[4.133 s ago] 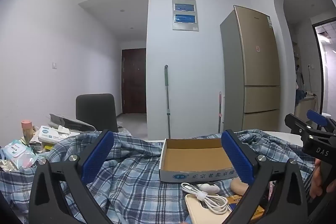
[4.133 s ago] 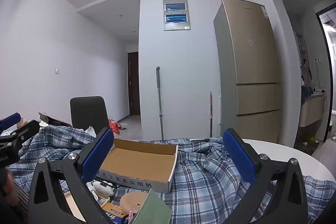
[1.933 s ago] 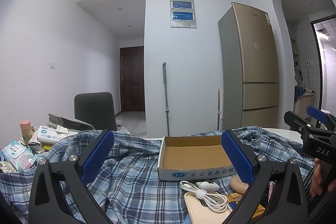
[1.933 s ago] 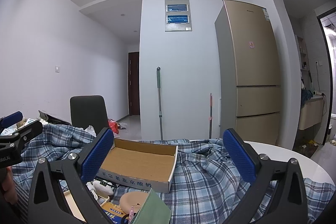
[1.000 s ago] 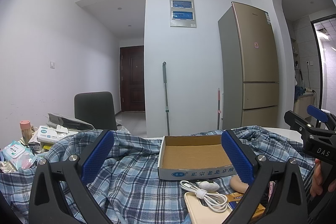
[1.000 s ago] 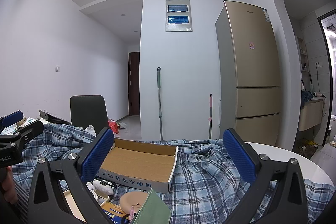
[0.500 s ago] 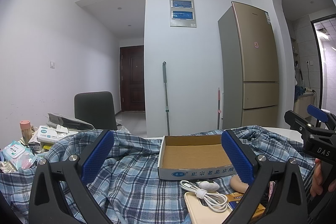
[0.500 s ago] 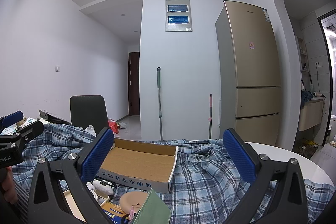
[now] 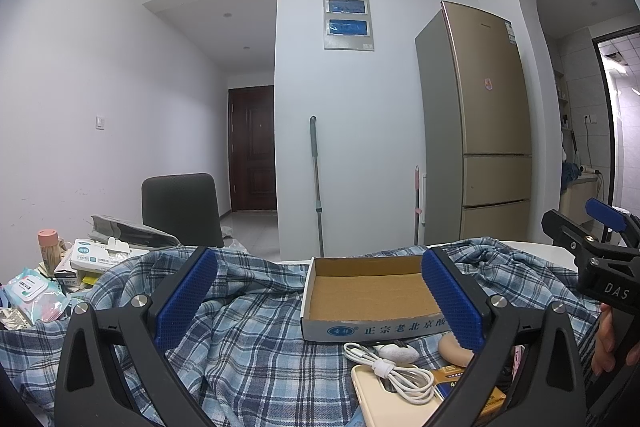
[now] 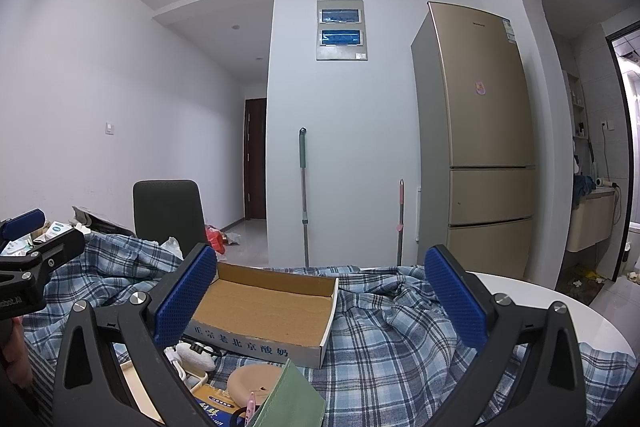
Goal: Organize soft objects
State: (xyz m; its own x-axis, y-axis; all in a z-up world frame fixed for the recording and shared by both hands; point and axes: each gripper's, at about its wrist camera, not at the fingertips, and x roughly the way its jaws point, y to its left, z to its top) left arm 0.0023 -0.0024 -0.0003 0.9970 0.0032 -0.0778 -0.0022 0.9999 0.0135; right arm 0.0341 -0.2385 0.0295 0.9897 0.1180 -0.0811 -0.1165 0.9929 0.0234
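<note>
A: Left wrist view first: how does the left gripper stand?

B: Spread wide, nothing between its blue pads. It hangs over the blue plaid shirt with the cardboard tray ahead.

A: And the right gripper?

B: Equally wide and empty, above the same shirt; the tray sits toward its left pad.

A: What does only one camera show?

B: Left shows a coiled white cable on a cream phone, plus wipes packs at the far left. Right shows a green cloth corner and the bare white table edge.

A: Room around the tray?

B: Open shirt lies on either side; small things crowd its near wall.
</note>
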